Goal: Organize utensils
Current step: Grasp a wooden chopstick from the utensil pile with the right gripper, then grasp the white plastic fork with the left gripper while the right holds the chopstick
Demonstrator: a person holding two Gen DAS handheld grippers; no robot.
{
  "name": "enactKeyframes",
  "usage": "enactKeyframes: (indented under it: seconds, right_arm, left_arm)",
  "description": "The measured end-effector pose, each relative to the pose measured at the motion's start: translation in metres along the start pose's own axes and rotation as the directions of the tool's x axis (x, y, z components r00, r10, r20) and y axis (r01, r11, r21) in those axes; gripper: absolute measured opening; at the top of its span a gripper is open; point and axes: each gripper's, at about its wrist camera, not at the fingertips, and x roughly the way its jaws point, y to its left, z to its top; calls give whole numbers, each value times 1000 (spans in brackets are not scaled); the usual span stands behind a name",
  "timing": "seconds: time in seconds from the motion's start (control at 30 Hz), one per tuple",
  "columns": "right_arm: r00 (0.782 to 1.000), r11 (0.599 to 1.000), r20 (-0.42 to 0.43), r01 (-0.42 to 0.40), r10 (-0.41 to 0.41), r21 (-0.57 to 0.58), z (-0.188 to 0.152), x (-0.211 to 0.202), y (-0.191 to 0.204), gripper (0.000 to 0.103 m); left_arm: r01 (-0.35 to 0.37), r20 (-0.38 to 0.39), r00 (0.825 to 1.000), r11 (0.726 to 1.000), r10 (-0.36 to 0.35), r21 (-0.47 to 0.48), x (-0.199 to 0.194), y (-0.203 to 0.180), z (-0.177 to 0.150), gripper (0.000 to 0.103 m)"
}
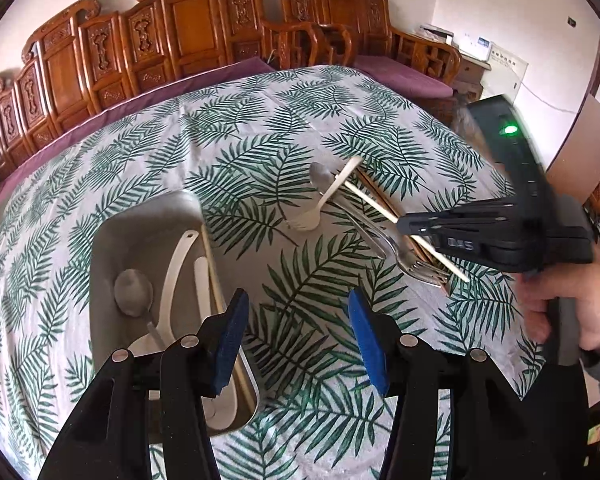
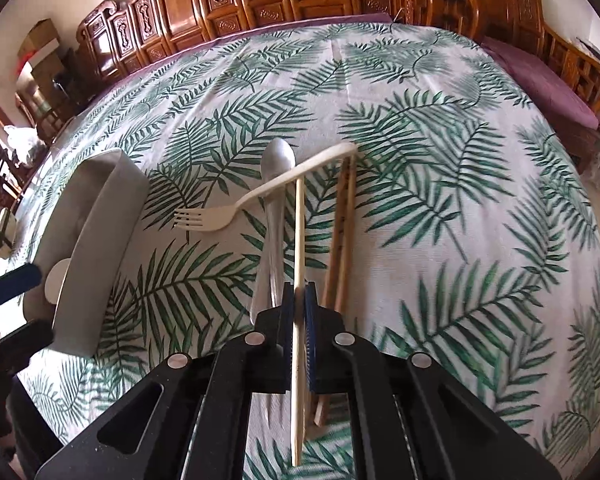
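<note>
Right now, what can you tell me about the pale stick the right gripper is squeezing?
It is a single pale chopstick, thin, straight, and it looks like light wood or bamboo. The right gripper has its jaws shut on it. Its far end slips under the cream plastic fork's handle, beside the metal spoon and two darker chopsticks.

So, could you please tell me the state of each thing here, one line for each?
Right gripper: shut on the pale chopstick.
Left gripper: open, empty.
Tray: holds a metal spoon and white utensils.
Plastic fork: lying across the pile on the tablecloth.
Brown chopsticks: lying loose on the cloth.
</note>
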Motion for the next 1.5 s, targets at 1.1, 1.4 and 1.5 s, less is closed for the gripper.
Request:
enactKeyframes:
  seconds: [1.1, 1.4, 1.5]
  right_arm:
    - [999, 998, 50, -5, 2, 58, -26, -34, -73, 6]
    - [999, 998, 51, -14, 11, 66, -27, -35, -74, 6]
    - [999, 998, 50, -17, 14, 68, -26, -35, -74, 6]
  left_arm:
    - [-83, -185, 975, 977, 120, 197, 146, -37, 80, 37]
    - [-44, -184, 980, 979, 81, 198, 150, -41, 84, 15]
    - [-57, -181, 979, 974, 97, 218, 151, -47, 84, 9]
